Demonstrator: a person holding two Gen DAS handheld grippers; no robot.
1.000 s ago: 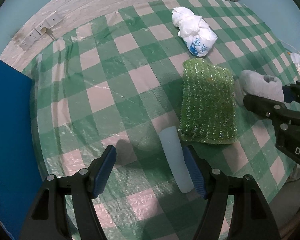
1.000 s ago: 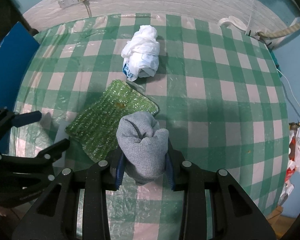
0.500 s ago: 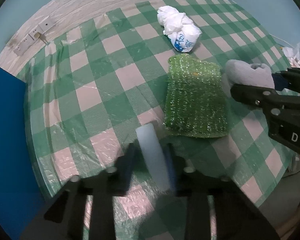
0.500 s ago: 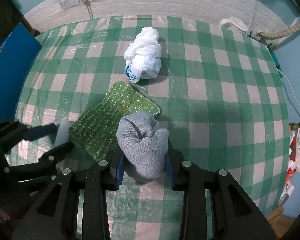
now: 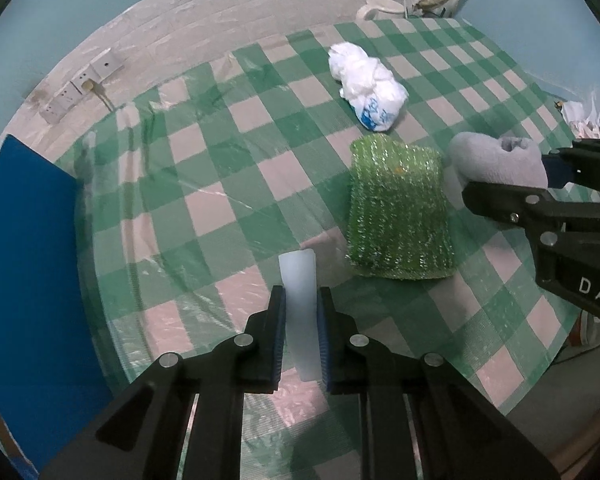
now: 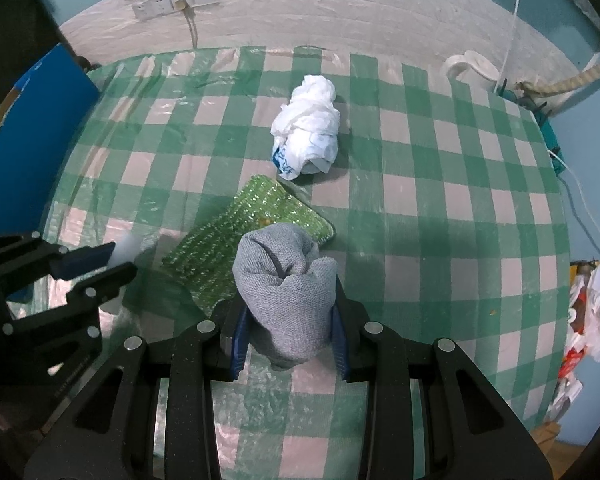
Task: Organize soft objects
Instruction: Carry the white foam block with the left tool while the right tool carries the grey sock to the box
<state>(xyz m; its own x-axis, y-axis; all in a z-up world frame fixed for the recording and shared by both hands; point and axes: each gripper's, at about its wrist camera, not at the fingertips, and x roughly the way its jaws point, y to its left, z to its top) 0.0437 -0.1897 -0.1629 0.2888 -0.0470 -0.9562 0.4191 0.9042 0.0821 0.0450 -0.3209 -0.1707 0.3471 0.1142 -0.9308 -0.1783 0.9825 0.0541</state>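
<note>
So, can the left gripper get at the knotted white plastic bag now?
Probably not: the left gripper is shut on a pale foam strip, and the white bag lies beyond the glittery green scouring pad.

A pale white foam strip stands lengthwise between blue pads, at six o'clock. A flat glittery green scouring pad lies toward three o'clock, a knotted white plastic bag at one, and a rolled grey sock is clamped beside the pad.

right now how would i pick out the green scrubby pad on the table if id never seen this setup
Start at the table with the green and white checked cloth. Near its middle lies a knotted white plastic bag; just in front of it, flat on the cloth, is the green scrubby pad. It is the only glittery green rectangle, unlike the grey rolled sock and the pale white block beside it.
</note>
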